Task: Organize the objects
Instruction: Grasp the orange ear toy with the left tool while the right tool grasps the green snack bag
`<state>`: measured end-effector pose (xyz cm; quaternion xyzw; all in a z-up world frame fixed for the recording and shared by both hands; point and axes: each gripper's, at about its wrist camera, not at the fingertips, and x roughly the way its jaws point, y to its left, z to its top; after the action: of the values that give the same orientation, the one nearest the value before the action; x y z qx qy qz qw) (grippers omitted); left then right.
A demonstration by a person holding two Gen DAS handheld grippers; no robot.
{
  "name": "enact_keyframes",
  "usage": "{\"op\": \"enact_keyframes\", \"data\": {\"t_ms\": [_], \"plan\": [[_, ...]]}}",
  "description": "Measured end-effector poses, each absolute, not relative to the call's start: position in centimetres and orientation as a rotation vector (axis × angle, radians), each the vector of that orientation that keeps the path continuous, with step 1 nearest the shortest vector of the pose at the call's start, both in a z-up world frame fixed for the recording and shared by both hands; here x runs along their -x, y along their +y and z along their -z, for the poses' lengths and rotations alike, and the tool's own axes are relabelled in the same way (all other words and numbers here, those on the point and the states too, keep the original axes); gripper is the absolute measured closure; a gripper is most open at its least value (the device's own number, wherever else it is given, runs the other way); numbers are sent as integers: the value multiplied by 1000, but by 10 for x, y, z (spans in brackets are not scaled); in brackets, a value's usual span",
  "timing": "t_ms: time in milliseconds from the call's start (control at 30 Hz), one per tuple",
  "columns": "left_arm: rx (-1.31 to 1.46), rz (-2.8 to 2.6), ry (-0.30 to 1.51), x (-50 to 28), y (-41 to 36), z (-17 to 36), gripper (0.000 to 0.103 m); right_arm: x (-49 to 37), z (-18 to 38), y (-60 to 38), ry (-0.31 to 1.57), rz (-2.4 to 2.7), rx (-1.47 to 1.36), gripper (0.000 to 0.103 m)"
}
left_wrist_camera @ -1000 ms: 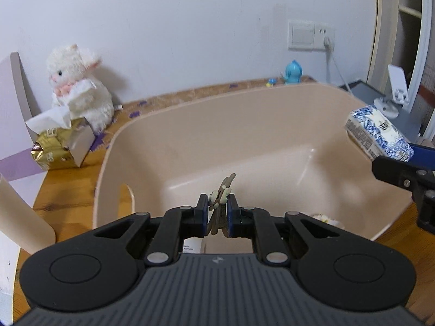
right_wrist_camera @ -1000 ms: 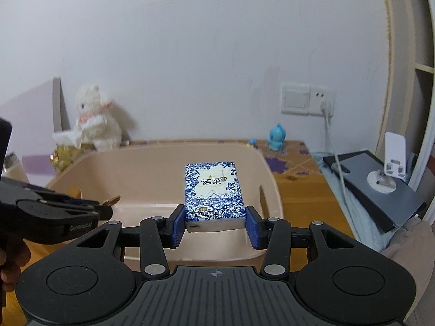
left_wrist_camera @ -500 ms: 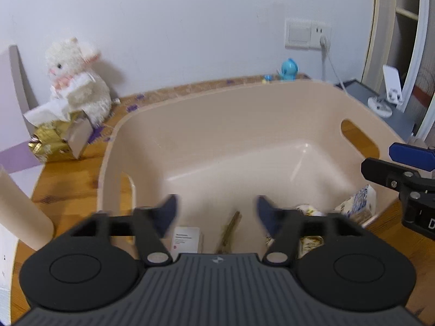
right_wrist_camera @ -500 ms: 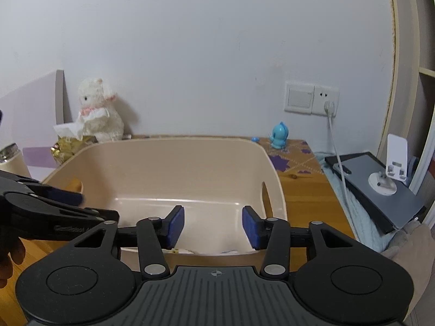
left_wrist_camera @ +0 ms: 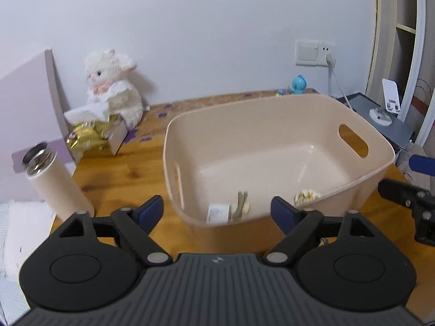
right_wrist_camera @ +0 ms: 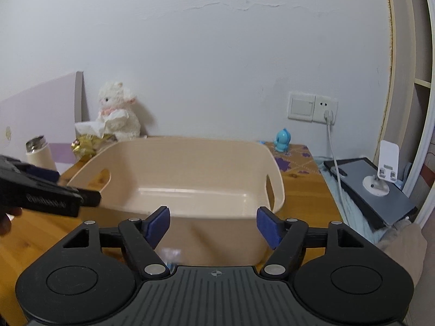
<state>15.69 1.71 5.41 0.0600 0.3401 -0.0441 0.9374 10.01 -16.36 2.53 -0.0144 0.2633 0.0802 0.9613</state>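
Lettering on left tongs (right_wrist_camera: 58, 180) blurred, unreadable

The wooden table (left_wrist_camera: 130, 160) carries a beige bin (left_wrist_camera: 361, 187), flask (left_wrist_camera: 51, 182), tissue box (left_wrist_camera: 92, 135), plush lamb (left_wrist_camera: 114, 87) and blue figurine (left_wrist_camera: 298, 84).

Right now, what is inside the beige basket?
In the left wrist view, the beige basket holds a small white card or box, a tan stick-like item and a yellowish wrapped piece. Its near wall hides the front floor.
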Motion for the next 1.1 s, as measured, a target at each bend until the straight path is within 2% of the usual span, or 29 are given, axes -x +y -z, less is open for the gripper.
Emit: {"op": "enact_keyframes", "data": {"t_ms": [400,733,1100], "plan": [[-117,122,746,-129,21,-35,14,-86,10,-153,647,-197,53,26],[-96,173,850,-149,11,13,14,-100,52,-147,772,-224,37,26],[-100,200,916,-168,5,49,14,-111,74,-133,829,-294,45,27]]}}
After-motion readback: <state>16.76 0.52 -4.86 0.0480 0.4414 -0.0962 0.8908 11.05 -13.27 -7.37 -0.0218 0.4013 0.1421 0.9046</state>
